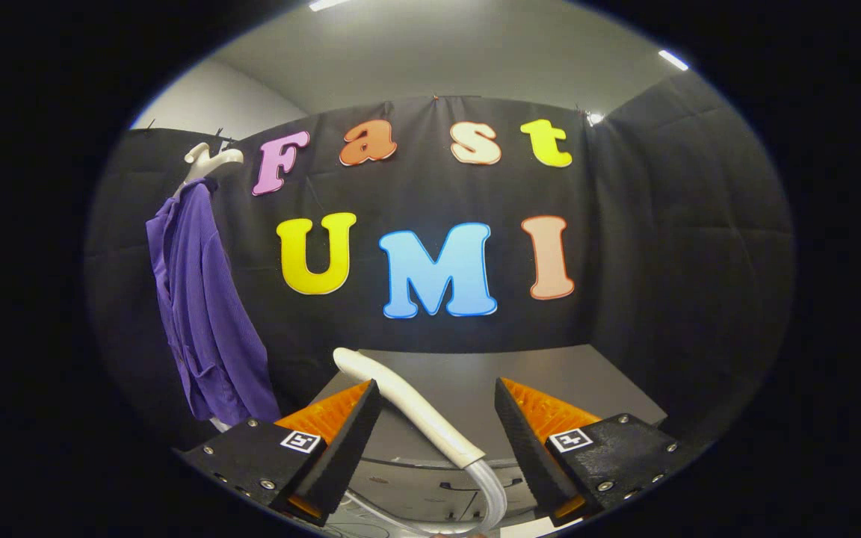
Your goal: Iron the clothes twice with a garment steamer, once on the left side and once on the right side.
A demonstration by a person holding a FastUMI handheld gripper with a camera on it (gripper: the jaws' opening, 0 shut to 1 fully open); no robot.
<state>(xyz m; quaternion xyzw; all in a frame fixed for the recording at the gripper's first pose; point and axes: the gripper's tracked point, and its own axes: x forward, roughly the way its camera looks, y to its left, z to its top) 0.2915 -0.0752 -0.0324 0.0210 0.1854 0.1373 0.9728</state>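
A purple shirt (pixel 202 314) hangs from a white hanger (pixel 210 158) on the booth's black wall, up and to the left of my fingers. The garment steamer's white handle (pixel 408 403) slants between my two fingers, its top end near the left finger and its lower end joining a pale ribbed hose (pixel 492 489) that curves down beneath them. My gripper (pixel 438 392) is open; the handle lies in the gap, close to the left fingertip, with clear space to the right finger. Neither finger presses on it.
A grey table top (pixel 550 373) stretches beyond my fingers up to the black cloth wall. Thin cables (pixel 374 512) and part of the steamer's base lie low beneath the fingers.
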